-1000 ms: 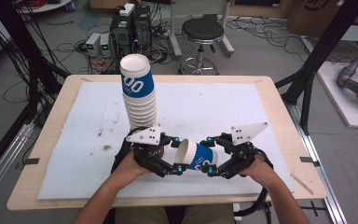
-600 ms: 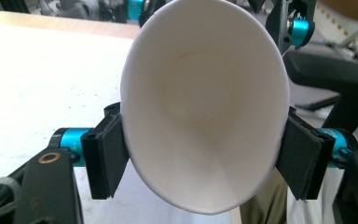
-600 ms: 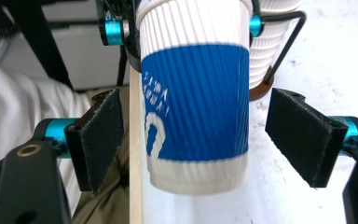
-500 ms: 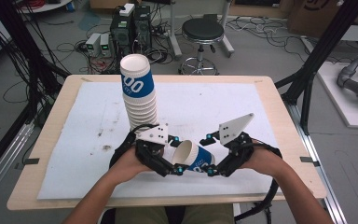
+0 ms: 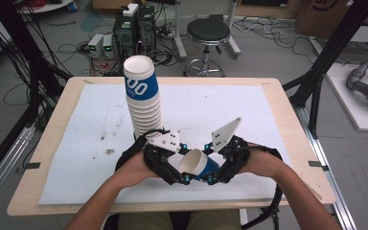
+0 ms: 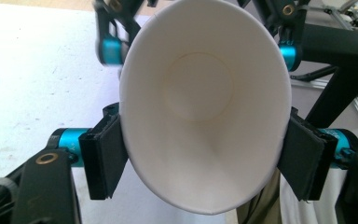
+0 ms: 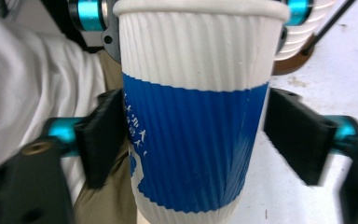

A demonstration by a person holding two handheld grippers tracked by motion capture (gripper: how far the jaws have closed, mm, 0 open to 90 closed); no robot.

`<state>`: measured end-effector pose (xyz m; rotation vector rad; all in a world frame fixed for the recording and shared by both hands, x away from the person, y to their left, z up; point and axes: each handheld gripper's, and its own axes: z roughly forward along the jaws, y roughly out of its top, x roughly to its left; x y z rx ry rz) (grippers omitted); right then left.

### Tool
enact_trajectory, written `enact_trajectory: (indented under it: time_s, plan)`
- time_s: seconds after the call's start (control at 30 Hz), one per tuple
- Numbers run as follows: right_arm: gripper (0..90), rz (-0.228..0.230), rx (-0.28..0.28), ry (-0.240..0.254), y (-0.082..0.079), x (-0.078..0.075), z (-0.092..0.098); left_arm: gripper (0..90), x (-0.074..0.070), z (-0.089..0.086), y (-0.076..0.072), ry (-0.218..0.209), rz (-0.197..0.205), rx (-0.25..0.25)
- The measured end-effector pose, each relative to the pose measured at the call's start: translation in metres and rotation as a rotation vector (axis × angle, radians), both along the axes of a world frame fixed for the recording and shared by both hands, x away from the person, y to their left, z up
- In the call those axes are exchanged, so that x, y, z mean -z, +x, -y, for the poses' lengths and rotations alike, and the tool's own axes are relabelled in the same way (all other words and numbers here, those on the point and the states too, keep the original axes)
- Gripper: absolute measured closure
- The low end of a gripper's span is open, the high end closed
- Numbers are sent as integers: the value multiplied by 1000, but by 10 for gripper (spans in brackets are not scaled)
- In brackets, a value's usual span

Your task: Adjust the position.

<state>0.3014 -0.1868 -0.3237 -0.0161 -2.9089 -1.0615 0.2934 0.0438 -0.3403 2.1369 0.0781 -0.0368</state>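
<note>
Just in front of the stack [image 5: 143,103], near the table's [image 5: 287,120] front edge, a cup [image 5: 199,165] lies sideways, clamped between both grippers: left gripper [image 5: 175,172] at its rim, right gripper [image 5: 218,175] around its blue body.

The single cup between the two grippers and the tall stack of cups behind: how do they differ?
The single cup lies tilted on its side, held off the table; the stack of cups stands upright on the table. The single cup is gripped by both grippers; the stack is untouched. Both are white ribbed paper with a blue band.
</note>
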Motion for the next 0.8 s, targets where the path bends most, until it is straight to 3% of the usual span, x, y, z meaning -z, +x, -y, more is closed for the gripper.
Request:
enact_trajectory:
  time_s: [0.3,0.33,0.37,0.53,0.8]
  plan:
    - [300,-42,-15,-29,1,2,-3,254,-1,4,-2,10,14,8]
    - [300,-35,-5,-24,1,2,-2,248,0,4,-3,-16,10,-7]
    - [300,-35,-5,-24,1,2,-2,244,0,4,-3,-16,10,-7]
    - [299,-37,39,49,4,5,10,197,2,-7,0,-100,6,-81]
    - [298,-24,114,154,5,7,36,195,8,-32,-7,-276,12,-162]
